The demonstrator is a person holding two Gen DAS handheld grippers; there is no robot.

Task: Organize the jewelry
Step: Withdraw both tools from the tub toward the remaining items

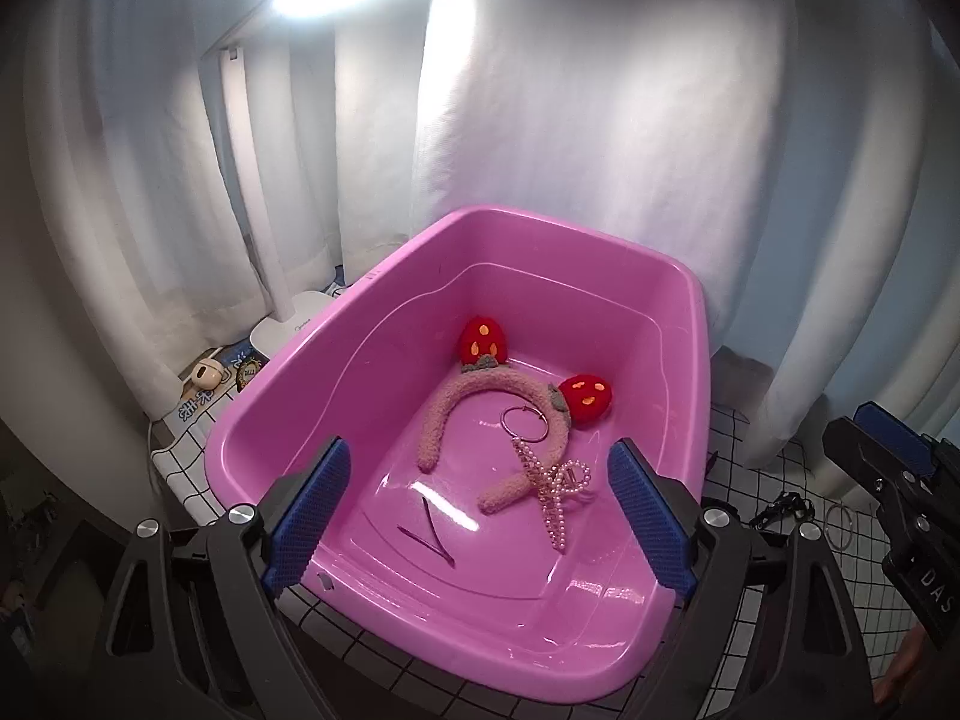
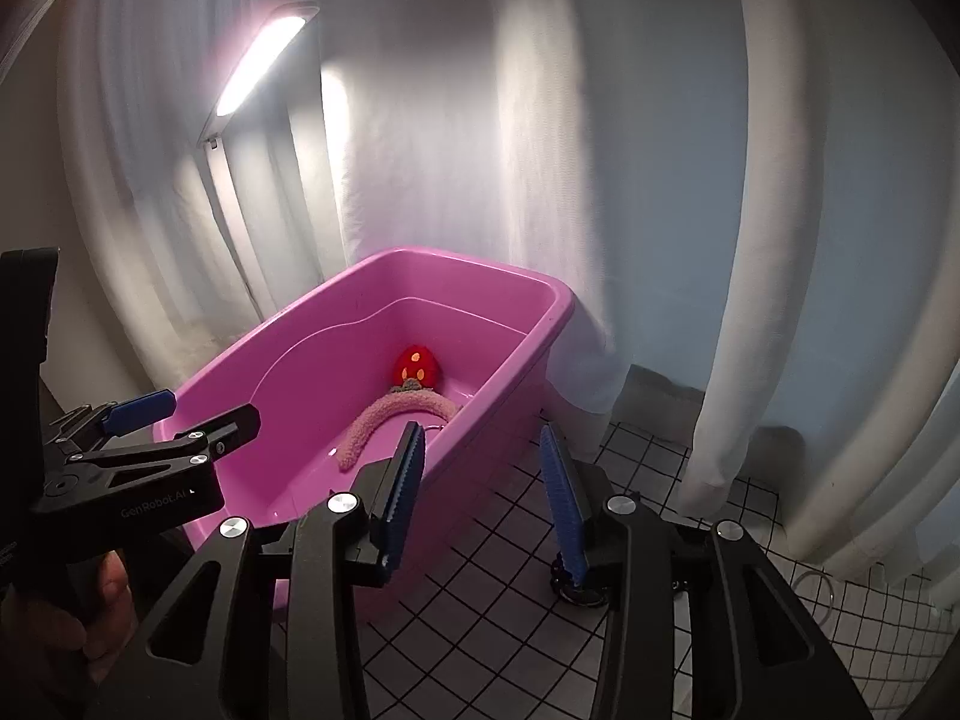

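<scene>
A pink plastic tub sits on a bench covered with a white cloth printed in a black grid, with pale curtains hanging close behind it. The left gripper hovers over the near end of the tub, its blue-padded fingers spread wide apart with nothing between them. Inside the tub lies a fuzzy pink headband with two red strawberry ornaments at its top, curved open toward the near side. A thin metal hoop rests on the tub floor inside the headband's arc, and just below it a pearl hair claw lies touching the headband's right leg. A dark thin hairpin, bent in a V, lies on the tub floor to the left of the claw, apart from the other pieces. The right gripper is outside the tub, over the gridded cloth just beside the tub's right wall, its fingers parted about halfway and holding nothing. A small dark object lies on the cloth under its right finger, too hidden to identify. A thin ring lies on the cloth further right. A white desk lamp stands behind the tub's left corner, switched on.
</scene>
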